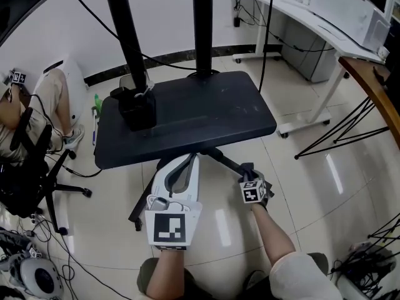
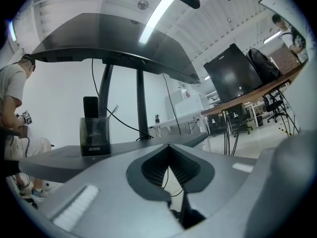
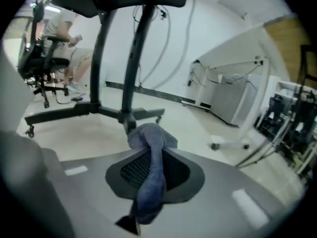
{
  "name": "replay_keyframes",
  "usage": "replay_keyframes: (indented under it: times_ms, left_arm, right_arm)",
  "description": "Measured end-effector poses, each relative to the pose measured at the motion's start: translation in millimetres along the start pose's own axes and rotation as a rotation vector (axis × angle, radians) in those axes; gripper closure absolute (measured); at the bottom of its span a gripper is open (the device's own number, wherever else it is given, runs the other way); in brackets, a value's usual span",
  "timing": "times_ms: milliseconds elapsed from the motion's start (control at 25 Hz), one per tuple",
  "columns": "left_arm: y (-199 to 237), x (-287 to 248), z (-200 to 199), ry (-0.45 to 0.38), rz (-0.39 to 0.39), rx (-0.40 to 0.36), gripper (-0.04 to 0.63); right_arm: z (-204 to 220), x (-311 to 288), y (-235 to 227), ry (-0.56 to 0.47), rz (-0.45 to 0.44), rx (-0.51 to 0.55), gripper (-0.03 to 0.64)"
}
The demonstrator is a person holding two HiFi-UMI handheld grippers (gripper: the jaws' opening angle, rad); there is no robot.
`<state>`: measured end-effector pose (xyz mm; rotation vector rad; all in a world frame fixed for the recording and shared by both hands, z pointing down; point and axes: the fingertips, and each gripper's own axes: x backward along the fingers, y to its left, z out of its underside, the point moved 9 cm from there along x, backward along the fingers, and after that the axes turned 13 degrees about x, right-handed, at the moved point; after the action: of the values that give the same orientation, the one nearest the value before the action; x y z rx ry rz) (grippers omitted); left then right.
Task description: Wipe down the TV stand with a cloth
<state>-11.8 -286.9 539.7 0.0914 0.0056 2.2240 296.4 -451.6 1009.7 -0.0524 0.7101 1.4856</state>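
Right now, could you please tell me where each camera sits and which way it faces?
Head view: on the person's head, facing steeply down at the dark shelf; forearms, left gripper and right gripper show.
Left gripper view: on the left gripper, level with the shelf, facing across it to a black holder; its shut fingers show.
Right gripper view: on the right gripper, low, facing the stand's wheeled base; its fingers clamp a blue cloth.
Shared: head and left gripper views both show the shelf and holder.

Blue-grey cloth (image 3: 150, 170), matte black TV stand (image 1: 206, 114), black-and-white square-patterned marker cubes (image 1: 168, 228), pale beige floor (image 1: 312, 186)
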Motion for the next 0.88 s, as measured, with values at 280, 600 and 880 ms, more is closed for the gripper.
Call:
replay_keyframes:
  times_ms: [280, 600, 880]
  left_arm:
    - [-24, -23, 8, -0.006, 0.064, 0.017, 0.492]
    - [-15, -4, -6, -0.030, -0.011, -0.046, 0.492]
    - [24, 32, -23, -0.074, -0.093, -0.007, 0.492]
  right_arm:
    - [109, 57, -71, 0.051, 0.081, -0.041, 0.558]
    - [-156, 263, -4, -0.863, 0.252, 0.051, 0.560]
    - [-300, 437, -9, -1.154, 0.205, 0.016, 0.559]
